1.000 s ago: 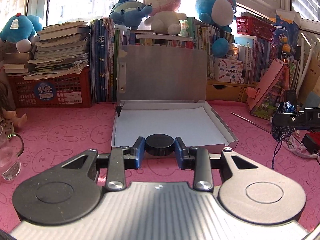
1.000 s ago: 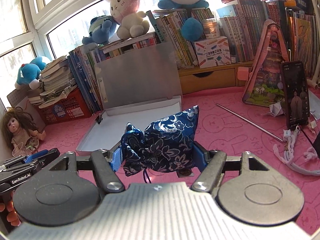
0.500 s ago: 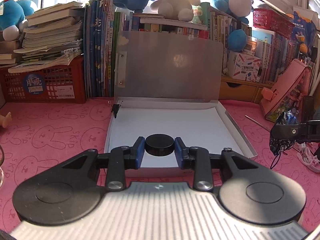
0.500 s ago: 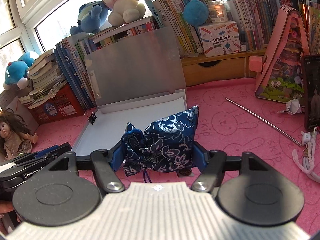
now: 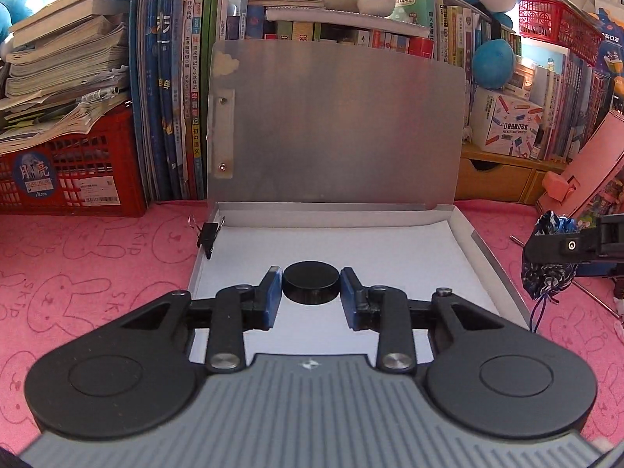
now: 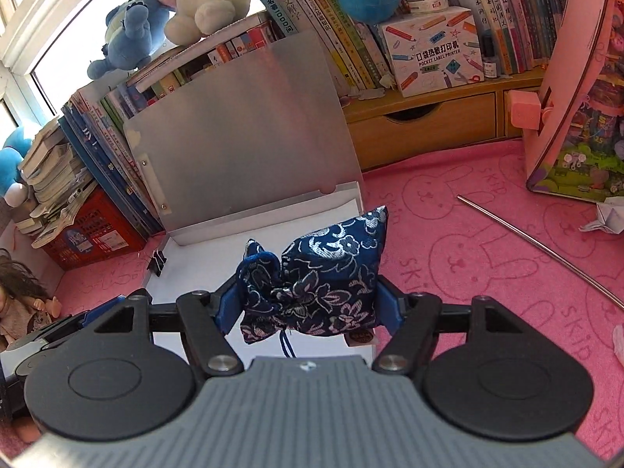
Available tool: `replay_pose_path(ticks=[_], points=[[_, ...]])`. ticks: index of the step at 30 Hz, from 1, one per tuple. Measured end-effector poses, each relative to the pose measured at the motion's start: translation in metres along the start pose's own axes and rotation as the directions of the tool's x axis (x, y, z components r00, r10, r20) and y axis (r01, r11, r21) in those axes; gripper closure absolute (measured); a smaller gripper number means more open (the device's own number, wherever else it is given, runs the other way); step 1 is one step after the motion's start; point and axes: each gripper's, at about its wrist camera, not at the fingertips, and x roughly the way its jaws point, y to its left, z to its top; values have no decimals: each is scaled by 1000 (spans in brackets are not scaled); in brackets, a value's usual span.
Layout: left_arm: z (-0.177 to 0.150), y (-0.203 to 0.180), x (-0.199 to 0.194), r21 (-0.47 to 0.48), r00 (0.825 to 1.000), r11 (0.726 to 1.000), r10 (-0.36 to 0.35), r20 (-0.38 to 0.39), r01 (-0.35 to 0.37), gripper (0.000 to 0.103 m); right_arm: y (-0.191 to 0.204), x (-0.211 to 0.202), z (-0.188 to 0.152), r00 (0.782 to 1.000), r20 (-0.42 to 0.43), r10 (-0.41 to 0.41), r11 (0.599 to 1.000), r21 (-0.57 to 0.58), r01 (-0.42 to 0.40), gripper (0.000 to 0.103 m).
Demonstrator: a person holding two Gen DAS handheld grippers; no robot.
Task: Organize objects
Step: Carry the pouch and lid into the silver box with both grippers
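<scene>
Left wrist view | flat round black plastic puck [image 5: 311, 287] pinched in left gripper [image 5: 311, 292], above near edge of open grey shallow box [image 5: 483, 257] | right gripper [image 6: 308, 304] pinching blue floral fabric pouch [image 6: 316, 277] over box's right side | both just short of the box floor.

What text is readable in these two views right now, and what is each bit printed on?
"POCKET LABEL PRINTER", under a line of Chinese characters: white box on the wooden shelf.
"SKIP": repeated beside the bunny outlines on the pink mat.
"1000", within a Chinese title: spine of a leaning book.
Red crate's round sticker and white label: too blurred.
Other book spines: Chinese, too small.
</scene>
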Motion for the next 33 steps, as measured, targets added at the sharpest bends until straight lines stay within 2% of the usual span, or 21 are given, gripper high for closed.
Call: replay_pose_path(ticks=[11,15,24,27,33], points=[[9,3,59,-41,998,999,29,-60,-32,66,10,57,16,998,-44,-48,999,-2,48,32],[9,0,76,-21,996,999,36,-78,-38,66,8,74,19,997,-54,-55,998,26,56,32],[8,-8,104,13,993,999,35,-111,-34,66,11,101,17,996,-69,-56,998,-2,56,32],[4,-9,112,31,990,998,57,-132,-54,66,12,107,14,996,-71,-47,999,-14,46,32],[1,-10,116,55,989,996,73,-128,-66,65,14,113,9,997,-63,-44,998,-42,41,29]])
